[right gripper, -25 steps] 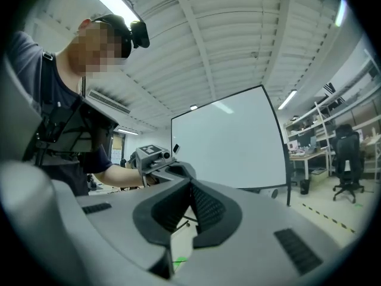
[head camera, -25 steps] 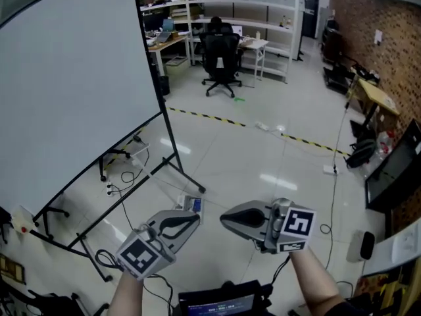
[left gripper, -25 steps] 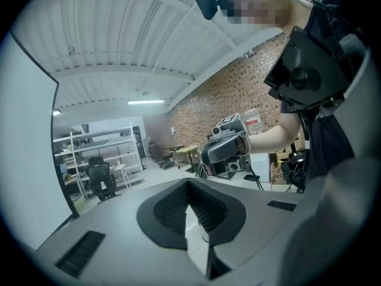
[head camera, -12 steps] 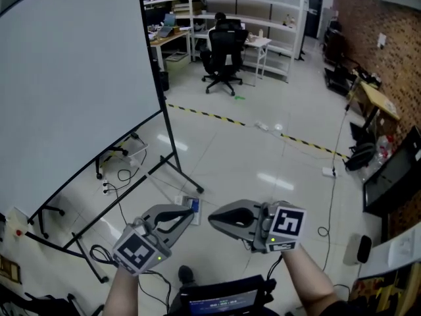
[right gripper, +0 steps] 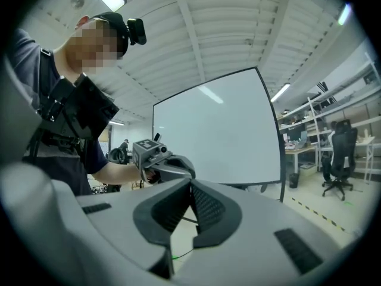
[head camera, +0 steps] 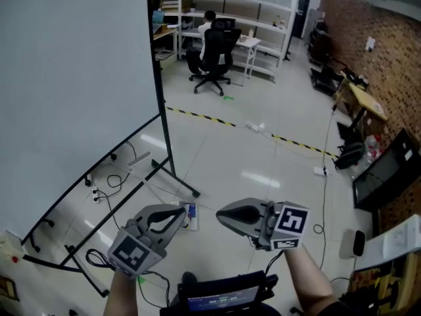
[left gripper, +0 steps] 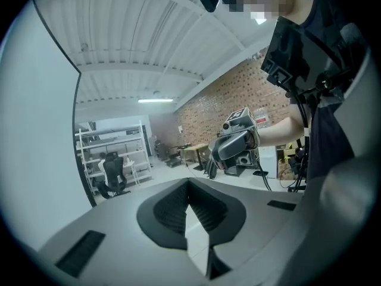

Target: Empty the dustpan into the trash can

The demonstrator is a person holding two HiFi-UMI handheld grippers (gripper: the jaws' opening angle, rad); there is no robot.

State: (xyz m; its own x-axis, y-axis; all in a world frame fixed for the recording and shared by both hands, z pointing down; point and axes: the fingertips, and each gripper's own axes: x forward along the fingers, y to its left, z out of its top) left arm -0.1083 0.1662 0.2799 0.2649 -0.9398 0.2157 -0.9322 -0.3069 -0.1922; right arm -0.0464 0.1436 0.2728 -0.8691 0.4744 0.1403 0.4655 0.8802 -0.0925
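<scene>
Both closed, empty: left hand-held gripper [head camera: 181, 212] sees brick wall [left gripper: 208, 103], right hand-held gripper [head camera: 220, 214] the screen [right gripper: 220, 136].

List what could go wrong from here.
1. Tripping: loose cables and the screen stand's foot lie on the floor ahead.
2. No dustpan or trash can is in view, and the left gripper and right gripper are shut and empty, so nothing is ready to be emptied.

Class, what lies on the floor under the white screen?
Black stand legs and loose cables lie under the screen. The floor behind its panel is covered.
</scene>
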